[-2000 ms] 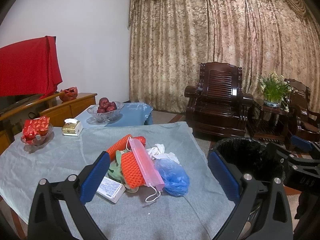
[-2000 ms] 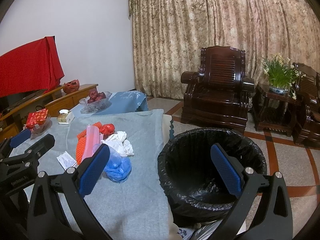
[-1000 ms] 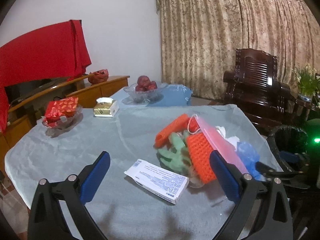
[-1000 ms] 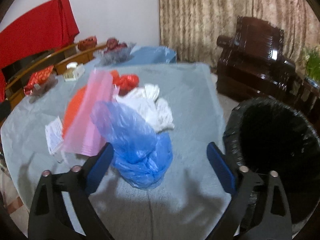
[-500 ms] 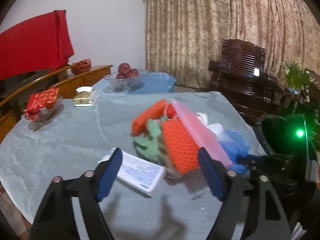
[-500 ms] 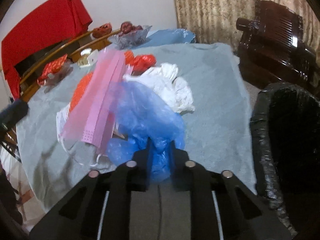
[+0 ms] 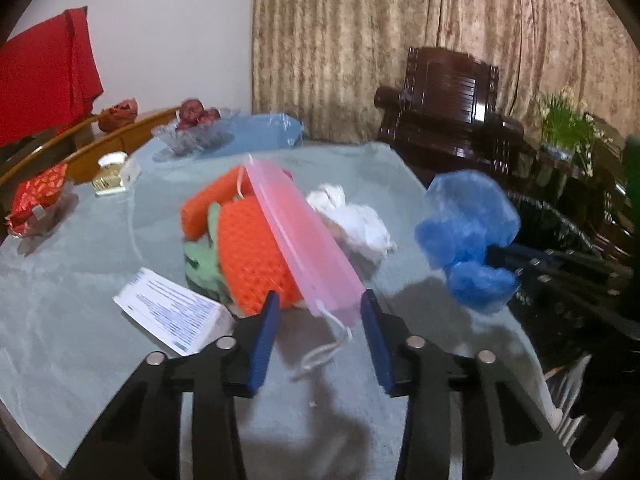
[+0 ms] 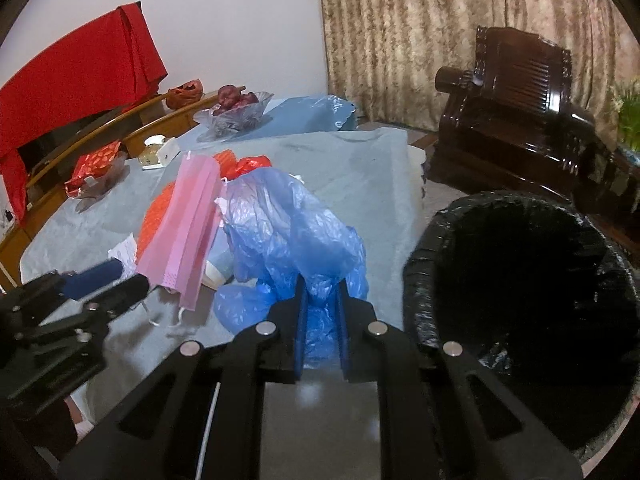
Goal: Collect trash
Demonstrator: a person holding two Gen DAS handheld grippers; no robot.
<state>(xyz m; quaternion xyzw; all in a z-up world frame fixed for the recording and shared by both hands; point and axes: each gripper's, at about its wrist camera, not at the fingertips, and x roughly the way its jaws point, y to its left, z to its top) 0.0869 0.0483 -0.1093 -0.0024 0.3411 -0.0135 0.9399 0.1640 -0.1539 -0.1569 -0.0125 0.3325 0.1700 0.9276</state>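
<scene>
A trash pile lies on the grey-clothed table: a pink face mask, orange foam nets, white crumpled paper and a white printed box. My right gripper is shut on a blue plastic bag, held above the table's right edge; the bag also shows in the left wrist view. My left gripper is partly closed, its pads either side of the mask's near end, not clamped. A black-lined bin stands right of the table.
A glass fruit bowl, a small gold box and a red packet in a dish sit at the table's far left. A dark wooden armchair and a potted plant stand beyond the bin.
My right gripper closed on the blue bag and lifted it off the pile toward the bin. My left gripper narrowed and moved in around the near end of the pink mask.
</scene>
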